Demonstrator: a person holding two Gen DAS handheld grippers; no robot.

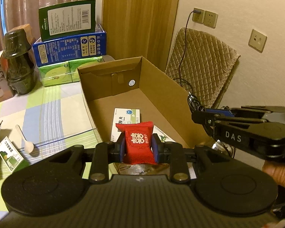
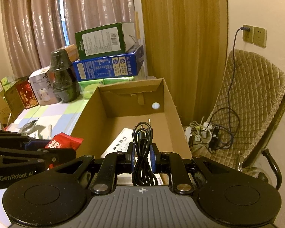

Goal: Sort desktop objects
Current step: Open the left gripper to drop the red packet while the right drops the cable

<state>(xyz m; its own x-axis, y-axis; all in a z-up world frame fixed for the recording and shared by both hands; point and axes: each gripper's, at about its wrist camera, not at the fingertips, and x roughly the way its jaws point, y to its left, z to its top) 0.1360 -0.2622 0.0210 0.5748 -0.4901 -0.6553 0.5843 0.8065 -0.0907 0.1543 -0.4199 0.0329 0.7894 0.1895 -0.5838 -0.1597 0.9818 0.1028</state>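
My left gripper [image 1: 139, 148] is shut on a red candy packet [image 1: 139, 144] with white characters, held over the near end of an open cardboard box [image 1: 161, 87]. A white medicine box [image 1: 126, 120] lies flat on the box floor. My right gripper [image 2: 142, 154] is shut on a coiled black audio cable [image 2: 142, 148], also above the near end of the cardboard box [image 2: 169, 110]. In the right wrist view the left gripper [image 2: 47, 148] shows at the left with the red packet [image 2: 63, 141]. In the left wrist view the right gripper [image 1: 197, 116] reaches in from the right.
On the checked tablecloth [image 1: 47, 114] lie a white plastic spoon [image 1: 25, 139] and a small green-white box [image 1: 10, 153]. Behind stand a dark jar [image 1: 19, 60] and stacked blue and green cartons [image 1: 70, 45]. A padded chair [image 1: 201, 66] and a tangle of cables [image 2: 214, 131] are right of the box.
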